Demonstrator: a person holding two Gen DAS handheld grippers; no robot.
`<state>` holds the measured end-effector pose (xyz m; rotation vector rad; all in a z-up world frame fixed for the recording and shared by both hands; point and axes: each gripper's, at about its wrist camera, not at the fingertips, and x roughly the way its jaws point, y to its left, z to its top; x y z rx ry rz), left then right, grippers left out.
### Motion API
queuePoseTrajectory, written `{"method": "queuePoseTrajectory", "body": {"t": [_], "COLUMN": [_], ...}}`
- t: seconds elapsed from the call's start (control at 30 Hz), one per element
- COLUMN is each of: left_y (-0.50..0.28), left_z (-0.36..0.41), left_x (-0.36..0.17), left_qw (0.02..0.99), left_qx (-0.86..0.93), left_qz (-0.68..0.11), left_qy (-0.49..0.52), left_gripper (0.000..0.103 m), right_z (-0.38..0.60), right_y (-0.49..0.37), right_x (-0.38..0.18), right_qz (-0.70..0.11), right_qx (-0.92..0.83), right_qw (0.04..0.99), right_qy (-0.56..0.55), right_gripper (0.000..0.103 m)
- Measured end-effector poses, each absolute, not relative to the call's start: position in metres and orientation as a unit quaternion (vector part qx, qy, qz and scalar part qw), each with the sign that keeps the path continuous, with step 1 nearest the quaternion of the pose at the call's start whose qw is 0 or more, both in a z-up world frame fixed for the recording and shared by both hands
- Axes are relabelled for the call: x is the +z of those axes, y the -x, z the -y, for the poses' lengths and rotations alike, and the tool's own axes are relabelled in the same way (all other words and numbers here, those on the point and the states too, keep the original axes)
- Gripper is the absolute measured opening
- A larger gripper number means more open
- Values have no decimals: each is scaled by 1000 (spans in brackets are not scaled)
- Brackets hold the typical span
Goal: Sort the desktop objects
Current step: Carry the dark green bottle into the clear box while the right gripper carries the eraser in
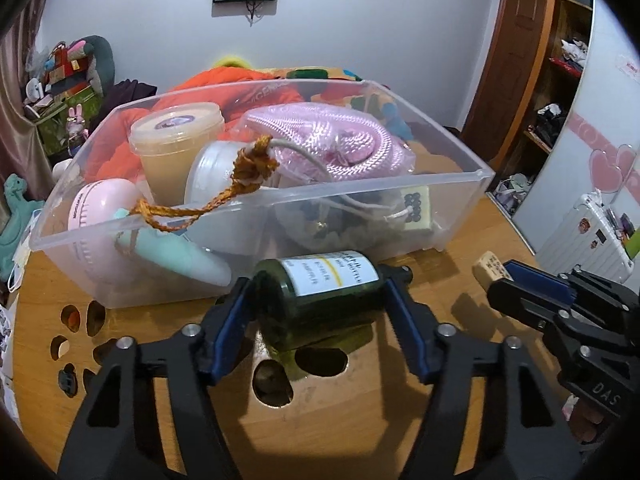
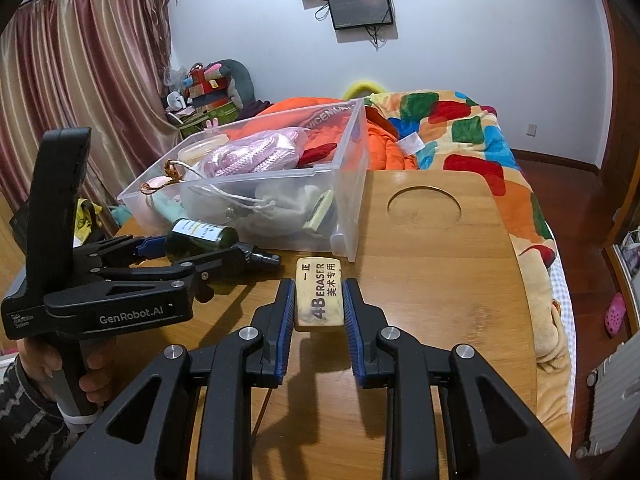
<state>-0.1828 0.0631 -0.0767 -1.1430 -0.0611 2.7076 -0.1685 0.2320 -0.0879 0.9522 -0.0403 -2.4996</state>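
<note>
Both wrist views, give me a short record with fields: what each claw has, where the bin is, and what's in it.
left claw: shut on the green glass bottle, bottle lying sideways, lifted above the wooden table
right claw: shut on the 4B eraser
clear plastic bin: on the table, just beyond both claws
bin contents: pink rope, lidded tub, pink round case, drawstring pouch, among others
sorting state: bottle and eraser not yet in the bin

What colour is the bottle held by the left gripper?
Dark green glass bottle with a white label, clearest in the left wrist view.
</note>
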Motion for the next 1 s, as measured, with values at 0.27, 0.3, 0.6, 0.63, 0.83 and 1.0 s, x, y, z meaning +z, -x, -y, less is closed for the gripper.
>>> {"method": "queuePoseTrajectory", "body": {"t": [0.27, 0.3, 0.6, 0.63, 0.83, 1.0], "left_y": [166, 165, 136, 133, 119, 110], "left_z": [-60, -59, -48, -45, -32, -19], "left_x": [-73, -71, -48, -44, -29, -15], "left_qw": [95, 93, 90, 89, 84, 83], "left_qx": [923, 924, 939, 941, 950, 957], "left_qz": [13, 10, 3, 5, 9, 13], "left_qy": [373, 370, 331, 325, 301, 278], "left_gripper": [64, 64, 64, 64, 64, 64], "right_z": [-224, -223, -213, -211, -207, -201], "right_y": [164, 163, 156, 155, 152, 155], "right_x": [-81, -80, -64, -62, -49, -41], "right_qz": [8, 7, -3, -6, -14, -23], "right_qx": [-910, -910, -914, -915, -919, -921], "right_qw": [235, 235, 242, 241, 243, 239], "right_qy": [-343, -341, -325, -323, -309, -307], "right_gripper": [22, 22, 22, 22, 22, 22]}}
